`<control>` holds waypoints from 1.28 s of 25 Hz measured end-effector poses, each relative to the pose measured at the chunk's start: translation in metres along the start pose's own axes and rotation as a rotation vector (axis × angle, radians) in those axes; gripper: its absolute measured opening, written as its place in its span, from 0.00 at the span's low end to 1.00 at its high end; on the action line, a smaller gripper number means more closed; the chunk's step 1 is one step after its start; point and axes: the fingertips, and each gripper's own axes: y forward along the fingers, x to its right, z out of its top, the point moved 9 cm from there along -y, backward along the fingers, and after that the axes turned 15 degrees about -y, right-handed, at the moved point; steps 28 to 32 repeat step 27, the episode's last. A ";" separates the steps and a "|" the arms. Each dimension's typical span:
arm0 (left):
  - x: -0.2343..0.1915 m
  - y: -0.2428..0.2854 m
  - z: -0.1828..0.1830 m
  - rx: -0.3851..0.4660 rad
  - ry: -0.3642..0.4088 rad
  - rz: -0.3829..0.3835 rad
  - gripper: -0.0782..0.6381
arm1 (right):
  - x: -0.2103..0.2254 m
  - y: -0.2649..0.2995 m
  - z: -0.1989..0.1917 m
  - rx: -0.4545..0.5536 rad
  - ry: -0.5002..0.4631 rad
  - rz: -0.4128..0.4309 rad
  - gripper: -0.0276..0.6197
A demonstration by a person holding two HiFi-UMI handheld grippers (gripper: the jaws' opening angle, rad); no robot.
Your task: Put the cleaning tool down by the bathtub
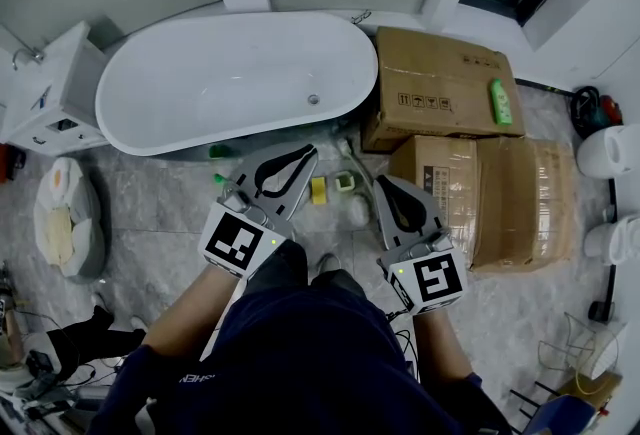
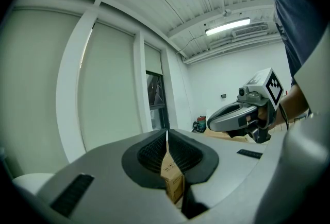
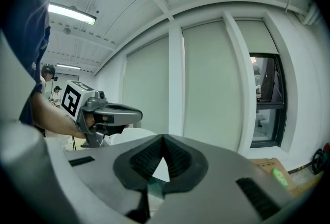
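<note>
The left gripper (image 2: 166,134) is clenched: its jaw tips meet and nothing is held between the pads. The right gripper (image 3: 163,138) is likewise clenched and empty, its tips touching. Both grippers are held side by side in front of the person, pointing toward the white bathtub (image 1: 230,33), left gripper nearer the tub.

A yellow block (image 1: 318,189) and a green-and-white item (image 1: 345,183) lie on the grey marble floor (image 1: 150,213), just beside each other, between the gripper tips and near the bathtub's outer wall. Neither gripper touches them. Which of these items the task concerns cannot be determined.

To the right of the bathtub stands an upper cardboard box (image 1: 430,73), touching the tub end; a green oblong object (image 1: 500,101) rests on its top. A lower cardboard box (image 1: 500,193) lies just beside the right gripper.
</note>
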 end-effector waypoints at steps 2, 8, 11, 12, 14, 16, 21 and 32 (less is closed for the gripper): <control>0.002 -0.001 -0.001 0.000 0.000 0.000 0.16 | -0.001 -0.003 -0.001 0.000 0.003 0.004 0.05; 0.009 -0.002 -0.004 -0.004 0.001 -0.004 0.16 | -0.002 -0.007 -0.005 -0.003 0.017 0.015 0.05; 0.016 -0.003 -0.008 -0.012 -0.005 -0.009 0.16 | -0.003 -0.010 -0.007 -0.003 0.023 0.018 0.05; 0.018 -0.003 -0.009 -0.013 -0.009 -0.009 0.16 | -0.003 -0.011 -0.008 -0.002 0.024 0.017 0.05; 0.020 -0.002 -0.010 -0.014 -0.012 -0.012 0.16 | -0.002 -0.013 -0.007 0.003 0.026 0.010 0.05; 0.021 -0.001 -0.011 -0.016 -0.014 -0.014 0.16 | 0.000 -0.016 -0.008 0.010 0.027 -0.002 0.05; 0.024 0.002 -0.014 -0.044 0.020 -0.020 0.16 | 0.004 -0.021 -0.011 0.010 0.032 -0.018 0.05; 0.030 0.008 -0.014 -0.031 0.000 -0.023 0.16 | 0.010 -0.028 -0.017 0.005 0.041 -0.025 0.05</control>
